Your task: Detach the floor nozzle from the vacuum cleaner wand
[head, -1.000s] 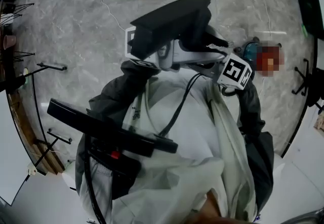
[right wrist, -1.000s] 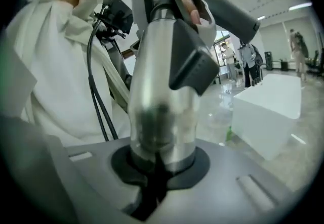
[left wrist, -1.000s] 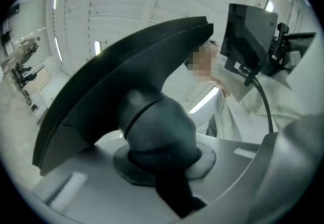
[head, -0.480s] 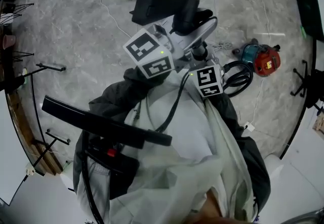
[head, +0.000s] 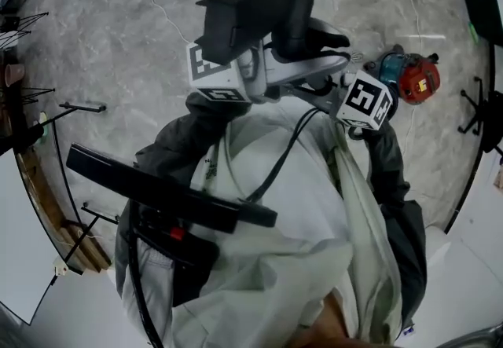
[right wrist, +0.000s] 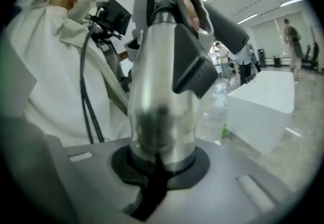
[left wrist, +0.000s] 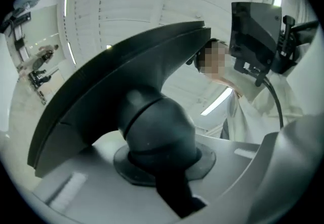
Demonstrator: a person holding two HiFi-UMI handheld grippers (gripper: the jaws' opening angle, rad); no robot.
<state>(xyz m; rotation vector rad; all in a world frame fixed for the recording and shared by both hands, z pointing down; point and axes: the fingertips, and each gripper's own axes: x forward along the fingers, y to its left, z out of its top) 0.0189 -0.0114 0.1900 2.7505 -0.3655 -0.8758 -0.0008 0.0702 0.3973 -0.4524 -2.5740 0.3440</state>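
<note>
My left tongs (left wrist: 164, 177) are clamped, jaws partly apart, on the rounded matte-black plastic neck of the floor nozzle (left wrist: 116, 86). Its broad, smooth, curved black head fans up and left. My right tongs (right wrist: 158, 170) are nearly closed on the glossy silver metal wand (right wrist: 159, 91), which wears an angular dark plastic collar (right wrist: 190, 61). Both are held before the person's chest, over the veined grey marble floor (head: 102, 40).

Grey marble floor (head: 102, 40), white counter (right wrist: 263, 112), ceiling strip lights (left wrist: 221, 102), perhaps a chair base (head: 473, 115)
</note>
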